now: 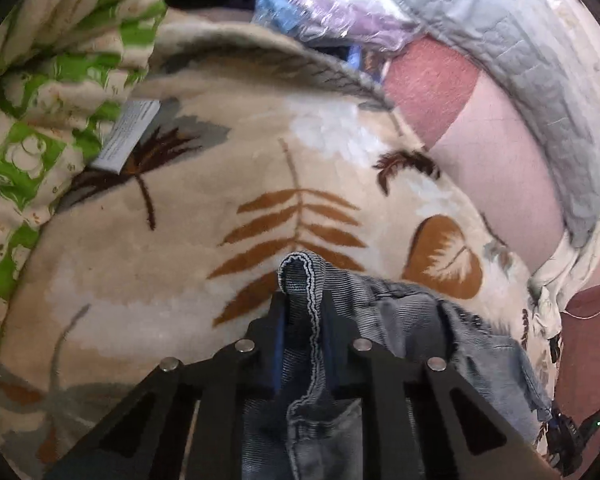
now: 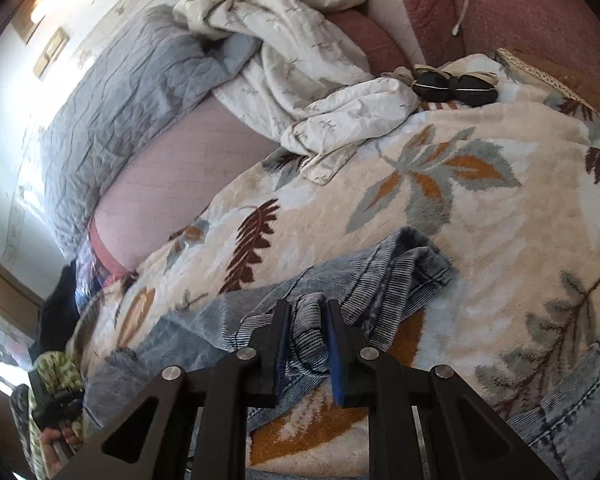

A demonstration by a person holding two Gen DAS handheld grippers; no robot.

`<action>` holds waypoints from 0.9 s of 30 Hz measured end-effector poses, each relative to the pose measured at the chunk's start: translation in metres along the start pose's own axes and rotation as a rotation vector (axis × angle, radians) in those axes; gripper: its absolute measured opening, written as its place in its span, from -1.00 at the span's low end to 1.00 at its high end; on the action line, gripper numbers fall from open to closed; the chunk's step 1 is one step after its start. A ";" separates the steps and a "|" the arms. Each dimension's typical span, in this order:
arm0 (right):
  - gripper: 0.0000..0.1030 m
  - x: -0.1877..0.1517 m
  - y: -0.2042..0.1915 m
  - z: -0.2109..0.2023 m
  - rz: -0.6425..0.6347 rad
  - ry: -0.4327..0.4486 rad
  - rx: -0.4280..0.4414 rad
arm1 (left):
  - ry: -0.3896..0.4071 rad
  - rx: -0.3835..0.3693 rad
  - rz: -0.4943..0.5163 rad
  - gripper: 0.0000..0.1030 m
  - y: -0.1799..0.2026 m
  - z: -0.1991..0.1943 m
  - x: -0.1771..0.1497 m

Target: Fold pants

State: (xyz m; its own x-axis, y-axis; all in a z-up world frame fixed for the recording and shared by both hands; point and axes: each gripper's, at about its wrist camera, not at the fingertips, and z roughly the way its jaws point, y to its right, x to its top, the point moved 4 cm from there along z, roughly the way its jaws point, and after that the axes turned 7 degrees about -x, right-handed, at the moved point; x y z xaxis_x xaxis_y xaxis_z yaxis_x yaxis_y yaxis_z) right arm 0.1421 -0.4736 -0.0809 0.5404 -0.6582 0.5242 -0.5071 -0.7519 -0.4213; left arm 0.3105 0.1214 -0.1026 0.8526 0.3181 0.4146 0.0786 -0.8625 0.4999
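Faded blue-grey ribbed pants [image 2: 340, 292] lie crumpled on a leaf-patterned blanket [image 2: 480, 220]. The left gripper [image 1: 302, 296] and right gripper [image 2: 308, 312] each pinch a bunched fold.

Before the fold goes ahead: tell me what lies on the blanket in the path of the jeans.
Nothing visible does. The left gripper and right gripper are both shut on the faded blue denim pants, and the cream leaf-patterned fleece blanket ahead of them lies bare. The crumpled white sheet lies further off.
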 end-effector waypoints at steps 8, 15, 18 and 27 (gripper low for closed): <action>-0.65 0.018 0.015 -0.015 0.080 0.038 0.053 | 0.128 -0.074 0.103 -0.71 0.040 -0.061 -0.004; -0.65 0.035 0.038 -0.052 0.158 0.104 0.103 | 0.237 -0.207 0.109 -0.72 0.063 -0.122 -0.037; -0.65 0.042 0.057 -0.074 0.196 0.136 0.115 | 0.261 -0.247 0.133 -0.72 0.073 -0.140 -0.052; -0.65 0.040 0.127 -0.125 0.327 0.183 0.134 | 0.313 -0.296 0.224 -0.72 0.063 -0.204 -0.121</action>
State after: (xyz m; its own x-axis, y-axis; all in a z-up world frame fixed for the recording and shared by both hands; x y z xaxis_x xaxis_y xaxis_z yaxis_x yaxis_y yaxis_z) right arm 0.0157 -0.5908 -0.0210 0.2300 -0.8549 0.4649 -0.5340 -0.5103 -0.6742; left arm 0.1071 0.1093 0.0337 0.6322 0.2796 0.7226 -0.2778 -0.7888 0.5483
